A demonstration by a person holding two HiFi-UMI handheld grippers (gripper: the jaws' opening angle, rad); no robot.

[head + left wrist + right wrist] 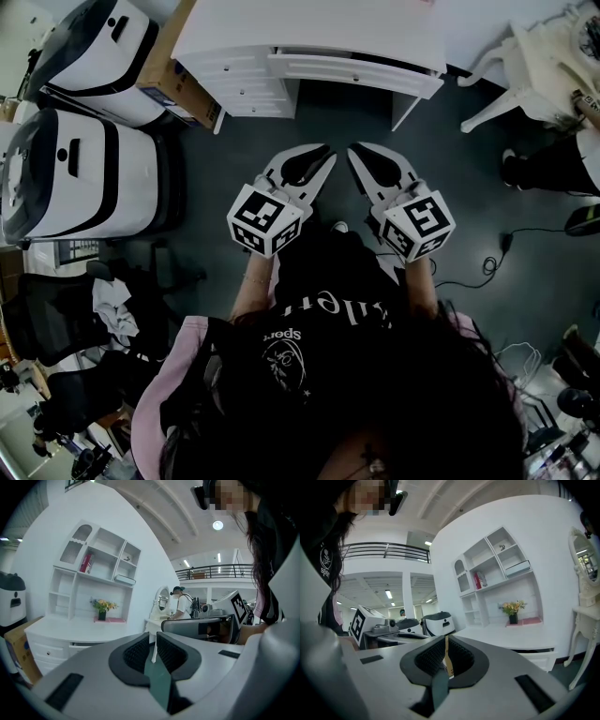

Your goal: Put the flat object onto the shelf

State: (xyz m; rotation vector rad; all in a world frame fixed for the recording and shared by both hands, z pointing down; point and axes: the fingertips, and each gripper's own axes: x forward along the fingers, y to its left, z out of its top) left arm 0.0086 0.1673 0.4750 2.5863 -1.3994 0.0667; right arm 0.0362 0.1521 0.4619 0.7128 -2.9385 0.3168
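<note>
On the white desk ahead, below the shelf, a pink flat object is lying, the left gripper and right gripper hovering closed, empty, equally far back.

The person wears a black T-shirt with white letters and a small white skull print, a pink garment at the shoulders, and long dark hair. The left gripper and the right gripper each have a light grey shell with a black oval opening, and at the near end a white cube with black square markers. Inside, the jaws carry black ribbed pads.
</note>
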